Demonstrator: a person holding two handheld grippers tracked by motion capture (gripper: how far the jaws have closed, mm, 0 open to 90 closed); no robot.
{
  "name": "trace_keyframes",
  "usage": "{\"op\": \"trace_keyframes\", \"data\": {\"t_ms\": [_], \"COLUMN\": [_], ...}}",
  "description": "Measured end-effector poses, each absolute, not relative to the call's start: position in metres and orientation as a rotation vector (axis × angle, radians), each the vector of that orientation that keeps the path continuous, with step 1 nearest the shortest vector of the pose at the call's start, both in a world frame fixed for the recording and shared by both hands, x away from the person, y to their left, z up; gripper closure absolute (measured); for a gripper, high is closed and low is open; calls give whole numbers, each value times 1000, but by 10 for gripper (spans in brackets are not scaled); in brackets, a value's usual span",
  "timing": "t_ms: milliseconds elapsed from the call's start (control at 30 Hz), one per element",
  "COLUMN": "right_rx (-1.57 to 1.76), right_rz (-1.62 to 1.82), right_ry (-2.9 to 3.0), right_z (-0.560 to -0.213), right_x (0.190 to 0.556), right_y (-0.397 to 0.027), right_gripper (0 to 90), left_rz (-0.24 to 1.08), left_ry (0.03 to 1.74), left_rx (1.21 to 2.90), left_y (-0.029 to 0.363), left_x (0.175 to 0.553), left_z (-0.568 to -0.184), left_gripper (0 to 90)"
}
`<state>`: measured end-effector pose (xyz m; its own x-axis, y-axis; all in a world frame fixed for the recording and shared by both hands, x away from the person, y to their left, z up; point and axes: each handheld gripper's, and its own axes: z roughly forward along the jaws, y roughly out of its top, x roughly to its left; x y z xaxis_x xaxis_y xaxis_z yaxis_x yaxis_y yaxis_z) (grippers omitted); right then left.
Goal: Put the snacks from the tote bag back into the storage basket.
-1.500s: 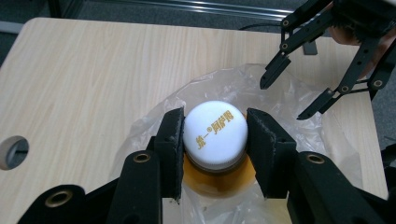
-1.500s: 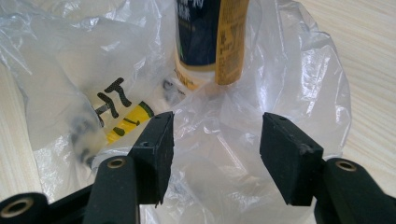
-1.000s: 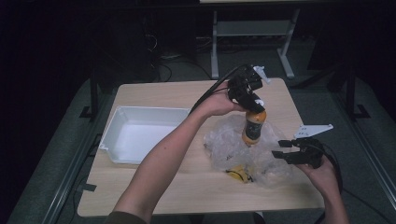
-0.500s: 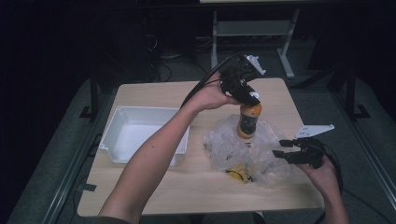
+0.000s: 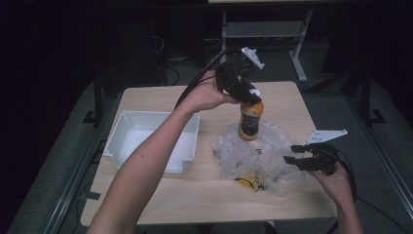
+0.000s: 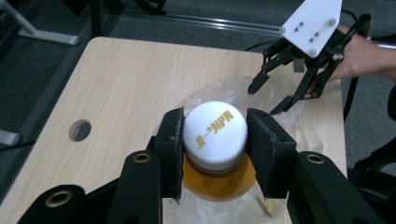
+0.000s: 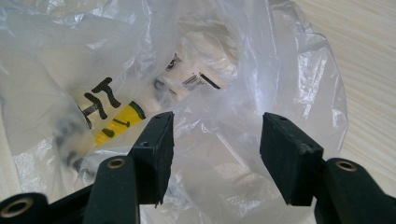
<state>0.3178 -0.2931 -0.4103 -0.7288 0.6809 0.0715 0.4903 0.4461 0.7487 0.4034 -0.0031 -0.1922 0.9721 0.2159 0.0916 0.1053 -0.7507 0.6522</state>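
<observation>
My left gripper (image 5: 249,93) (image 6: 215,140) is shut on the white cap of an orange drink bottle (image 5: 250,120) (image 6: 215,135) and holds it upright above a crumpled clear plastic bag (image 5: 258,156) (image 7: 196,84) on the wooden table (image 5: 160,195). Inside the bag lies a white and yellow packet with black print (image 5: 249,182) (image 7: 121,119). My right gripper (image 5: 296,155) (image 7: 217,154) (image 6: 275,95) is open at the bag's right edge, its jaws astride a fold of plastic without pinching it.
A white plastic bin (image 5: 151,139) stands empty on the left half of the table. The tabletop has a round hole (image 6: 79,130) near its far side. Metal stand legs (image 5: 263,29) and cables (image 5: 170,63) lie on the floor beyond.
My left gripper has lifted the bottle up and slightly back out of the bag. My right gripper has stayed at the bag's right edge.
</observation>
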Motion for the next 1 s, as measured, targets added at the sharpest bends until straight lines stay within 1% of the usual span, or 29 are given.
{"op": "trace_keyframes", "data": {"t_ms": [100, 200, 433, 733, 1000], "right_rx": [1011, 1011, 1002, 1013, 1014], "right_rz": [1149, 1154, 1156, 1162, 1158], "right_ry": [2459, 2453, 2445, 2424, 2416], "right_z": [-410, -410, -408, -406, -405], "right_x": [318, 318, 317, 317, 316], "right_y": [-293, -294, -294, -296, -295], "right_gripper": [440, 440, 436, 400, 393], "left_rz": [224, 209, 249, 274, 297], "left_ry": [250, 270, 285, 322, 353], "left_rx": [2420, 2419, 2441, 2459, 2448], "left_y": [3, 10, 25, 51, 78], "left_x": [401, 401, 397, 398, 396], "left_z": [-189, -186, -183, -183, -184], "left_gripper": [589, 589, 589, 589, 589]}}
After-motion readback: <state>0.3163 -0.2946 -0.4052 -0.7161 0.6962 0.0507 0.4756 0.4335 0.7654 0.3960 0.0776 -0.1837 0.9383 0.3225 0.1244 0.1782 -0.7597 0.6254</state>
